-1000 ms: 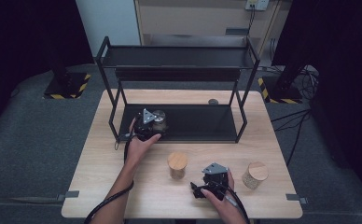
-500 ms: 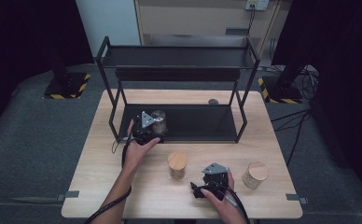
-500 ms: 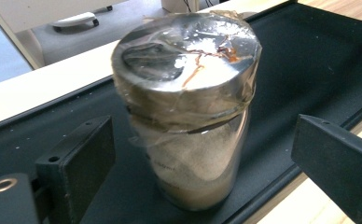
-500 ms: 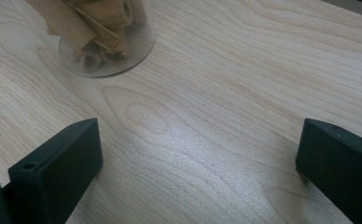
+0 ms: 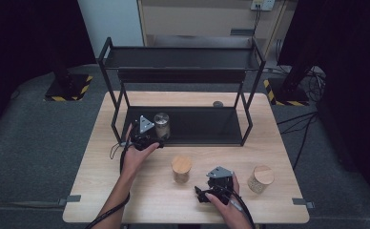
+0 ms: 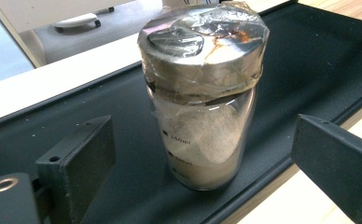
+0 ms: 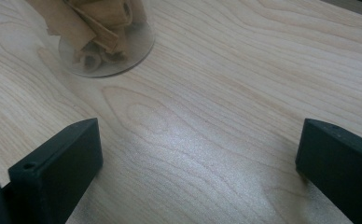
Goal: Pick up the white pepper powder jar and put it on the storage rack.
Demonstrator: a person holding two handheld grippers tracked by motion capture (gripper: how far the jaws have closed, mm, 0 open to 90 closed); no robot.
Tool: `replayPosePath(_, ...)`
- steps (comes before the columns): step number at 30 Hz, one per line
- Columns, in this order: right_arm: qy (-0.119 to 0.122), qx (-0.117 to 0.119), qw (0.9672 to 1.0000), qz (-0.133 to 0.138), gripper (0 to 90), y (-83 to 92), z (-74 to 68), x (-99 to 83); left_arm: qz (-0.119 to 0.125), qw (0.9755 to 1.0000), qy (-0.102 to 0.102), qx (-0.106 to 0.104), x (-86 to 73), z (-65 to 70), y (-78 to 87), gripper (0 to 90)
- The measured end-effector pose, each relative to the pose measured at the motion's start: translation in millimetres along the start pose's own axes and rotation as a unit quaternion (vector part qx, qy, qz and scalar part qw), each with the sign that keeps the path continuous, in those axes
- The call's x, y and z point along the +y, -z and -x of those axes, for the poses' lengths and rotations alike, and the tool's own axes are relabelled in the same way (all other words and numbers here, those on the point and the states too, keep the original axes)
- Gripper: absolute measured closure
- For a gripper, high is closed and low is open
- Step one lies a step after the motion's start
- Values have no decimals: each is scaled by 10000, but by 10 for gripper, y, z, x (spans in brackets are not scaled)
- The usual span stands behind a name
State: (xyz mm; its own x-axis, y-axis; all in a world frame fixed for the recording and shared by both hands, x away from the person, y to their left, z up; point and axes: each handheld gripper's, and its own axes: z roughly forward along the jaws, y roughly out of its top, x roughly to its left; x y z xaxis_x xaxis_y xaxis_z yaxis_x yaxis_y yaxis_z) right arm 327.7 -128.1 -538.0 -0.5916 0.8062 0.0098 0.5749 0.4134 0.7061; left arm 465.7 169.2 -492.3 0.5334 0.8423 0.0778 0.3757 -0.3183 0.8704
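Scene: black two-tier rack [image 5: 250,95] on wood tabletop [image 5: 140,191]; person works w/ a gripper in each hand.
Obj in hand: glass jar w/ metal lid [image 6: 202,93], upright on rack's lower shelf [image 6: 309,56], near its front-left edge. Same jar in high view [image 5: 162,125].
Contents: pale powder, approx. half full; printed vol. marks on glass.
Lid: shiny metal, wrapped in clear film, crinkled; brownish stain on top.
L gripper [image 5: 147,136]: just beside jar, on the front-left side. Fingers [image 6: 76,163] apart, jaws have just been opening; jar stands ahead of and between them, no contact, gap both sides.
R gripper [image 5: 219,183]: low over tabletop, front centre. Fingers [image 7: 58,172] apart, nothing between; bare wood under them.
Other jars: wooden-lid jar [image 5: 181,168] mid tabletop, second one [image 5: 260,177] at right; clear jar base w/ brown strips [image 7: 104,37] ahead of R gripper.
Handling (est.): rigid, smooth glass, prob. slippery; breakable; moderate wt w/ powder. Film on lid loose, poor purchase.
Grip pt (est.): glass body below lid, mid-height, fingers square across dia.; keep upright.
Risk (est.): off-centre squeeze may tip jar off shelf edge.
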Motion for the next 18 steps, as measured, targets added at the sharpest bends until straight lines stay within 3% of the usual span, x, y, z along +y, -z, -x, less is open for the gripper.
replayPosePath(18,4,-2,10000,-2,4,0,1,0,22,10000,86,-32,-81,19,207,46)
